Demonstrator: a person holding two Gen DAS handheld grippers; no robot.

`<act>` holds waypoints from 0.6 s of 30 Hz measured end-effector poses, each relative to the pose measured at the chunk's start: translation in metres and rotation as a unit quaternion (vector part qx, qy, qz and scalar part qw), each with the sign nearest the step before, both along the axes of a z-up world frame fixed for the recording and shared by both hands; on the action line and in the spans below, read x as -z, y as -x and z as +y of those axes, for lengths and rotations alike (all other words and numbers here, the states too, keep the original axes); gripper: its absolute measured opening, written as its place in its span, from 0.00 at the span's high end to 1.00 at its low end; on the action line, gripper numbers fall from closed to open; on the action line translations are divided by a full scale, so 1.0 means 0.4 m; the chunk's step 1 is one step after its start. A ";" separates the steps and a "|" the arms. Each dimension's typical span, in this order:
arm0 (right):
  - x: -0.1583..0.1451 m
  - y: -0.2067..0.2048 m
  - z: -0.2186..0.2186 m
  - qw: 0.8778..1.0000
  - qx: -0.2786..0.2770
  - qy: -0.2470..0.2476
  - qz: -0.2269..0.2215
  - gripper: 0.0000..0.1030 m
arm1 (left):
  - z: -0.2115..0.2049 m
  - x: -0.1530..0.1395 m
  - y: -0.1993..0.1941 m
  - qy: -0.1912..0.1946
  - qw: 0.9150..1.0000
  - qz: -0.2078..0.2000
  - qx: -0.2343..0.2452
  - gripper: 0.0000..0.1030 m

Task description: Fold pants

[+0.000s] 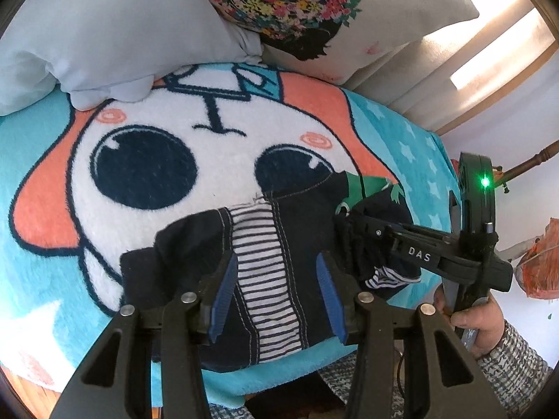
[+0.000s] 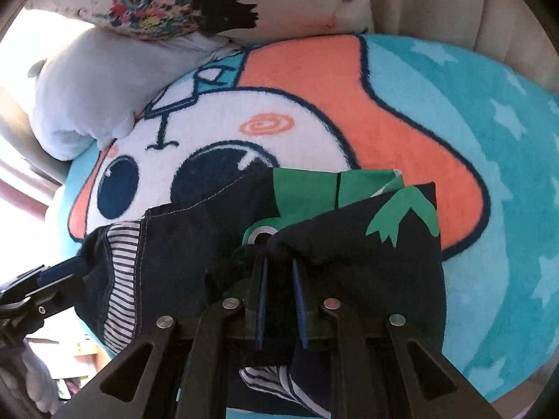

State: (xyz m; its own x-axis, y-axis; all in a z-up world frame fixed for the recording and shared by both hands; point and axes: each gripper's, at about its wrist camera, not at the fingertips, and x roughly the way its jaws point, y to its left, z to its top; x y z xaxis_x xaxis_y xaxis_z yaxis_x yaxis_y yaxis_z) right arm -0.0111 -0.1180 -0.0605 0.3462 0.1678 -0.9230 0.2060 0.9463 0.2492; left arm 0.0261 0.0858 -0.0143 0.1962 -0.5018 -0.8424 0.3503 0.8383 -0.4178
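Small dark navy pants with a striped lining and a green frog print lie on a cartoon-face blanket; they also show in the right wrist view. My left gripper is open, its blue-padded fingers straddling the striped waistband area just above the cloth. My right gripper is shut on a bunched fold of the pants at their right side. In the left wrist view it comes in from the right, held by a hand.
A pale blue pillow and a flower-print pillow lie at the blanket's far edge. A cream upholstered headboard stands behind. The turquoise star blanket spreads to the right. The bed's near edge is just below the pants.
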 end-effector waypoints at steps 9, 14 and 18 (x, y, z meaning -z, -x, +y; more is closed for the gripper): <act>-0.124 0.040 0.000 0.999 0.014 -0.010 -0.041 0.82 | 0.160 -0.023 -0.022 0.012 0.996 -0.006 -0.092 0.56; -0.175 -0.001 0.103 0.997 -0.048 -0.032 -0.045 0.62 | 0.256 0.040 -0.004 0.013 0.989 0.032 -0.141 0.56; -0.164 -0.067 0.239 0.992 -0.112 -0.055 -0.020 0.46 | 0.311 0.073 0.016 0.020 0.985 0.053 -0.165 0.56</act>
